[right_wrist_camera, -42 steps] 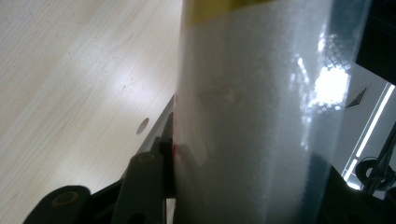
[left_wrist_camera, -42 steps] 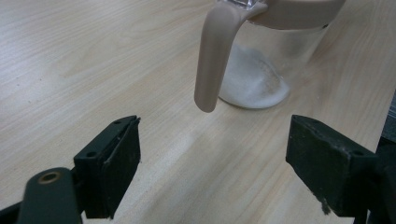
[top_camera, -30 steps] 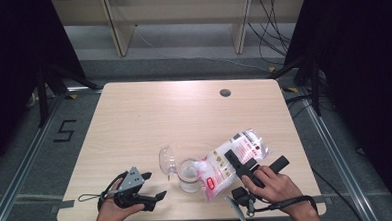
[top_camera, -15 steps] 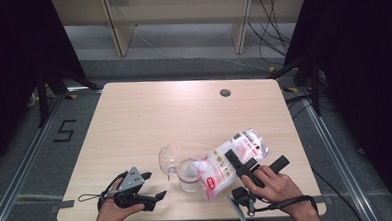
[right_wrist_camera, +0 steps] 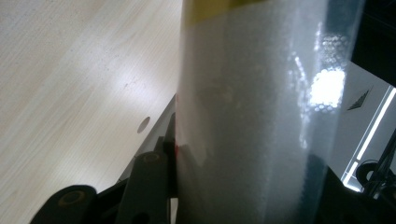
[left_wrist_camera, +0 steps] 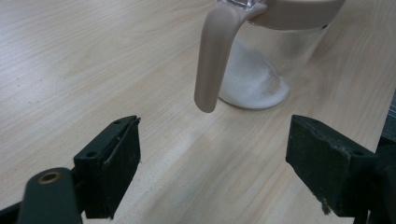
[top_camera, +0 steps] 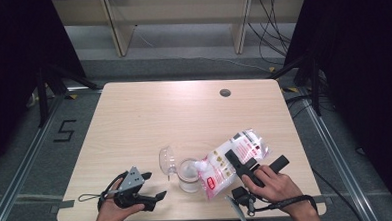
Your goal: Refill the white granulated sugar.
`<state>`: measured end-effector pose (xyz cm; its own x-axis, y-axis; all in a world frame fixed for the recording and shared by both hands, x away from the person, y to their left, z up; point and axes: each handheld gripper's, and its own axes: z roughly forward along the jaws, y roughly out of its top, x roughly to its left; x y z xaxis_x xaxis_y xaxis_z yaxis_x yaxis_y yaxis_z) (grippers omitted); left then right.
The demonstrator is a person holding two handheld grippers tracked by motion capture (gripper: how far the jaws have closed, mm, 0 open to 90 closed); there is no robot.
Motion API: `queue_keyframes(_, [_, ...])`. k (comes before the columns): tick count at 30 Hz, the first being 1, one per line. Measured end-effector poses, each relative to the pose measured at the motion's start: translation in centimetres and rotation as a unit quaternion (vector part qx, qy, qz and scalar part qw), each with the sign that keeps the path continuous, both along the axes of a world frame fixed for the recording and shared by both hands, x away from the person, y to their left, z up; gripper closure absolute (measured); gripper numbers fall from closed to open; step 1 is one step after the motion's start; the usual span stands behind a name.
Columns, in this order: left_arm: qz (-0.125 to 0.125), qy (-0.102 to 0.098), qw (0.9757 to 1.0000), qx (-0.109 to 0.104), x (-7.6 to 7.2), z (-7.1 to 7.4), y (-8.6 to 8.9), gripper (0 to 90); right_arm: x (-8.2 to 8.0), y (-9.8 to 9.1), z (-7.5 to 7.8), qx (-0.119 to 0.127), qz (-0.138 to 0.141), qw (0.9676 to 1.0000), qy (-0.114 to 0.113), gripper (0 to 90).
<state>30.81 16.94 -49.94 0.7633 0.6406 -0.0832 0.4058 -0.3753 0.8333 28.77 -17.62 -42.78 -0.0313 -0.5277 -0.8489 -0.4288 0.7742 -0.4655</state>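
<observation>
A clear jar (top_camera: pixel 189 175) with a beige rim and handle (left_wrist_camera: pixel 215 56) stands near the table's front edge, its lid (top_camera: pixel 166 159) flipped open to the left. White grains (left_wrist_camera: pixel 252 79) lie heaped in its bottom. A plastic bag of white grains (top_camera: pixel 236 154) with red print is tilted with its low end over the jar's mouth. My right gripper (top_camera: pixel 246 164) is shut on the bag (right_wrist_camera: pixel 252 116), and its jaws have just squeezed a little tighter. My left gripper (top_camera: pixel 154 185) rests on the table left of the jar, open and holding nothing, pointing at the handle.
The wooden table (top_camera: pixel 184 116) has a round cable hole (top_camera: pixel 225 92) near its back right. Metal rails run along the floor on both sides, and a shelf frame (top_camera: pixel 180 21) stands behind the table.
</observation>
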Motion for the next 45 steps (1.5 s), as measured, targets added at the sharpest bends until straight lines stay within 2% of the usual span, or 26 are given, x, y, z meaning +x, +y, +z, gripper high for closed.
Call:
queue_keyframes(14, [0.004,0.0,1.0,-0.006,0.02,-0.1,-0.07,17.5,0.01,-0.05,0.13,-0.002,-0.001,1.0,0.001,65.9])
queue_keyframes(22, [0.004,0.0,1.0,-0.006,0.02,-0.11,-0.06,17.5,-0.01,-0.1,0.06,0.011,0.0,0.9999,0.006,66.1])
queue_keyframes(26, [0.004,0.0,1.0,-0.007,0.02,-0.11,-0.06,17.5,0.0,-0.1,0.2,0.002,-0.001,1.0,0.003,66.1])
queue_keyframes(29, [0.003,0.002,1.0,-0.003,-0.02,0.01,0.02,17.5,-0.02,-0.13,0.2,0.003,-0.001,1.0,0.002,66.1])
queue_keyframes(30, [0.002,-0.001,1.0,0.005,0.01,0.07,0.09,17.5,-0.02,-0.13,0.21,0.004,0.0,1.0,0.002,66.1])
queue_keyframes(45, [0.002,0.002,1.0,0.0,-0.01,0.02,0.03,17.5,-0.01,-0.16,0.21,0.002,-0.001,1.0,0.002,66.2])
